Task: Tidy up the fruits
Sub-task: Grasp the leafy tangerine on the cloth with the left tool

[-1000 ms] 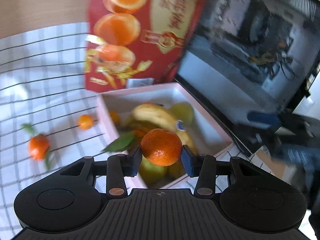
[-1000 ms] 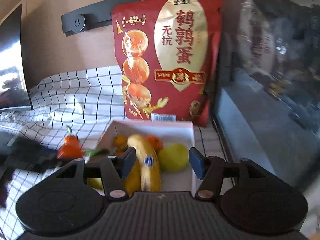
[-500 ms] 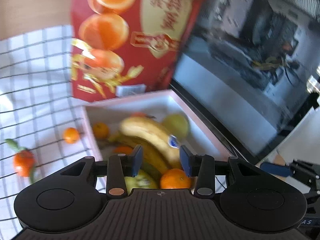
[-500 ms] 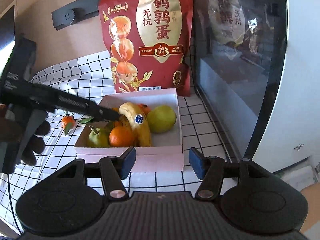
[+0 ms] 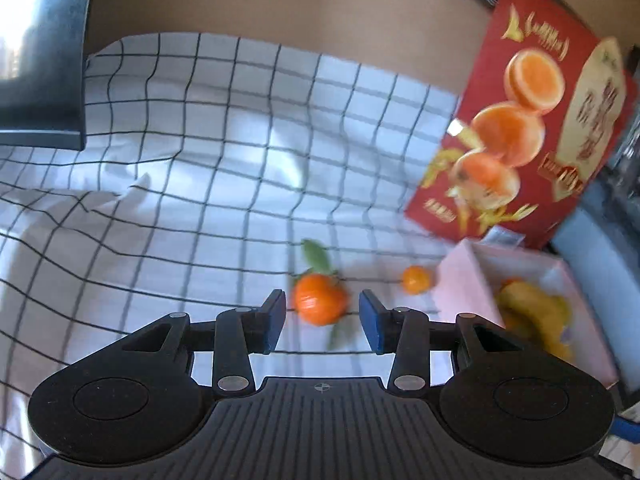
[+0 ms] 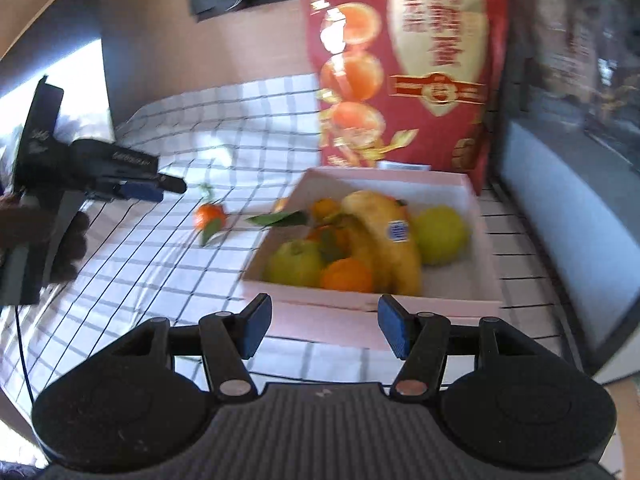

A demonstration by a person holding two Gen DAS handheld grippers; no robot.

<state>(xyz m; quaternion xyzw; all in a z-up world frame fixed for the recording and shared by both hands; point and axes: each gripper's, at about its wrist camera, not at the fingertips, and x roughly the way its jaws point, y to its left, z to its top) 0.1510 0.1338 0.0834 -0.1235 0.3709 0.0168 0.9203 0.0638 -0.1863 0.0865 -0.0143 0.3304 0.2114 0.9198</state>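
Right wrist view: nearest the lens, the right tool [image 6: 324,326] stands with its blue pads apart and nothing between them, just in front of the near wall of the pink box [image 6: 372,308]. Inside the box lie a banana [image 6: 384,236] with a small blue sticker whose print is too blurred to read, a green apple-like fruit [image 6: 296,262], a tangerine [image 6: 346,274] against the near wall, and a yellow-green round fruit [image 6: 440,234] on the right side. A green leaf [image 6: 280,219] hangs over the box's left edge.

Left of the box, on the checked cloth [image 6: 160,248] over the bench, sits a loose tangerine with leaves [image 6: 210,216]. The left tool [image 6: 152,188], held in a hand [image 6: 24,228], points toward it from the left and is apart from it.

Behind the box stands a red bag [image 6: 404,68] with pictures of halved eggs and gold Chinese characters, blurred beyond reading.

From the left wrist view, the left tool [image 5: 322,320] has its pads moderately apart and empty, and the leafy tangerine [image 5: 320,298] lies on the cloth beyond them, seen in the gap. A smaller orange fruit [image 5: 416,279] sits just beside the box's outer wall [image 5: 464,292].
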